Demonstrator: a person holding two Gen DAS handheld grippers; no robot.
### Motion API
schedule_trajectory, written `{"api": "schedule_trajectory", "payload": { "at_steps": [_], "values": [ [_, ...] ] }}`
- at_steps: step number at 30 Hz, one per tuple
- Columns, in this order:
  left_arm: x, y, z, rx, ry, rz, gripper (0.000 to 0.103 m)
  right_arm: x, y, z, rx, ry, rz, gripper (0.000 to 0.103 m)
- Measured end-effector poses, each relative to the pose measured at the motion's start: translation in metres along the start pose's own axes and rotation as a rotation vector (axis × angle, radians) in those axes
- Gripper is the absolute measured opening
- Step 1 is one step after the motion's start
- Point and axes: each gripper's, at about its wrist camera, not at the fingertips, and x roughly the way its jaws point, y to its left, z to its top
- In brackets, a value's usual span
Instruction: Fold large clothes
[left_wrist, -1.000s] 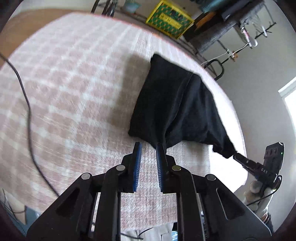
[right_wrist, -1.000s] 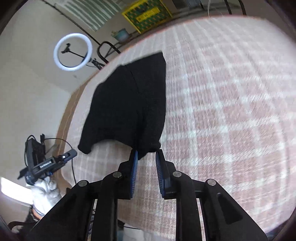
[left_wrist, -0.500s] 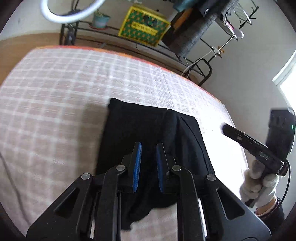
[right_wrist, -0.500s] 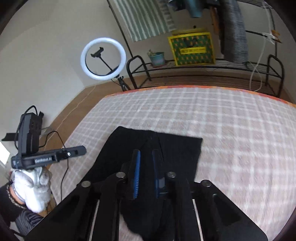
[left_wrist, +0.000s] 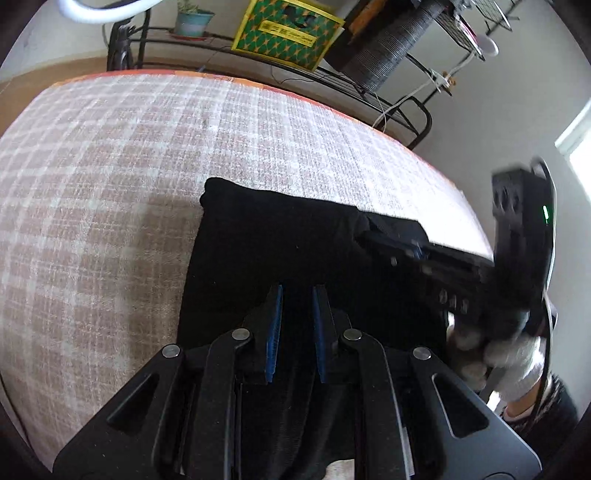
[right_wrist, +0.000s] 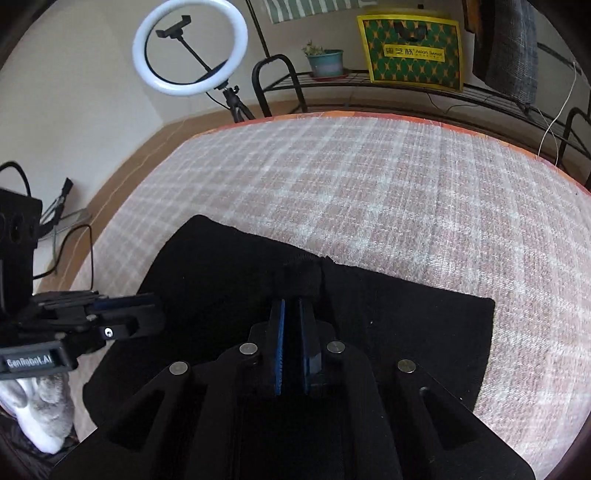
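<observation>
The black garment (right_wrist: 388, 325) lies folded on the near part of the checked bed cover (right_wrist: 369, 192). It looks soft, light and floppy, so I'd guess it sags wherever it isn't held. The right tool (right_wrist: 290, 306) has pinched right down on a bunched ridge. The left tool (left_wrist: 297, 291) is narrow, with cloth between its jaws. Corners or hems seem the best grab spots.

The black garment (right_wrist: 388, 325) lies folded into a flat rectangle on the checked bedspread (right_wrist: 369, 192). It sits by the near edge. A small bunched fold rises at its middle.
</observation>
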Motion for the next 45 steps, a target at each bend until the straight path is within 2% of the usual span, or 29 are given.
{"api": "schedule_trajectory", "payload": {
  "at_steps": [3,7,8,10,11,13,15,17,21,24,26,27,29,32,34,35,36,37,38,39,43,45],
  "values": [
    [0.005,0.000,-0.003,0.027,-0.004,0.020,0.016,0.011,-0.009,0.010,0.048,0.002,0.002,0.001],
    [0.000,0.003,-0.003,0.006,0.011,-0.010,0.016,0.007,-0.002,0.013,0.027,0.015,-0.034,0.001],
    [-0.006,0.004,-0.002,-0.001,0.009,-0.034,0.016,-0.004,-0.001,0.013,0.035,0.009,-0.018,0.007],
    [-0.024,0.008,0.000,-0.005,-0.021,-0.055,0.017,-0.038,-0.004,0.007,0.084,-0.064,0.050,0.008],
    [-0.035,0.011,0.001,-0.002,-0.044,-0.052,0.021,-0.053,-0.007,0.002,0.101,-0.092,0.071,0.008],
    [-0.050,0.020,0.003,-0.012,-0.078,-0.043,0.025,-0.084,-0.014,-0.013,0.143,-0.134,0.080,0.008],
    [-0.058,0.035,0.004,-0.052,-0.098,-0.043,0.025,-0.101,-0.020,-0.028,0.164,-0.138,0.077,0.008],
    [-0.056,0.045,0.002,-0.082,-0.094,-0.045,0.025,-0.109,-0.021,-0.044,0.160,-0.125,0.069,0.008],
    [-0.031,0.044,-0.008,-0.063,-0.018,-0.055,0.025,-0.094,-0.008,-0.058,0.112,-0.068,0.065,0.008],
    [-0.012,0.037,-0.021,-0.005,0.034,-0.004,0.025,-0.069,0.009,-0.070,0.034,0.016,0.046,0.008],
    [-0.009,0.034,-0.032,0.044,0.004,0.031,0.031,-0.052,0.017,-0.089,-0.004,0.084,0.020,0.008],
    [-0.010,0.031,-0.035,0.069,-0.005,0.041,0.032,-0.054,0.020,-0.097,-0.029,0.051,0.014,0.008],
    [-0.012,0.027,-0.037,0.122,-0.008,0.067,0.035,-0.057,0.024,-0.095,-0.051,0.072,-0.001,0.008],
    [-0.020,0.031,-0.032,0.102,0.004,0.067,0.036,-0.072,0.022,-0.092,-0.031,0.070,0.037,0.008],
    [-0.030,0.042,-0.026,0.067,-0.023,0.063,0.036,-0.084,0.023,-0.092,-0.063,0.058,0.060,0.008],
    [-0.035,0.048,-0.023,0.037,-0.036,0.052,0.038,-0.093,0.021,-0.092,-0.069,0.029,0.059,0.011],
    [-0.039,0.056,-0.020,-0.005,-0.047,0.038,0.041,-0.101,0.017,-0.092,-0.060,-0.004,0.057,0.022],
    [-0.041,0.063,-0.016,-0.045,-0.052,0.023,0.051,-0.109,0.010,-0.094,-0.037,-0.038,0.061,0.032],
    [-0.043,0.073,-0.012,-0.099,-0.057,0.001,0.058,-0.114,0.001,-0.093,-0.007,-0.068,0.060,0.051],
    [-0.043,0.080,-0.010,-0.138,-0.064,-0.029,0.059,-0.118,-0.010,-0.092,0.033,-0.098,0.063,0.057],
    [-0.026,0.104,-0.005,-0.283,-0.003,-0.202,0.061,-0.112,-0.063,-0.096,0.264,-0.127,0.153,0.057],
    [-0.016,0.111,-0.007,-0.325,0.029,-0.246,0.061,-0.103,-0.087,-0.103,0.364,-0.127,0.228,0.057]
  ]
}}
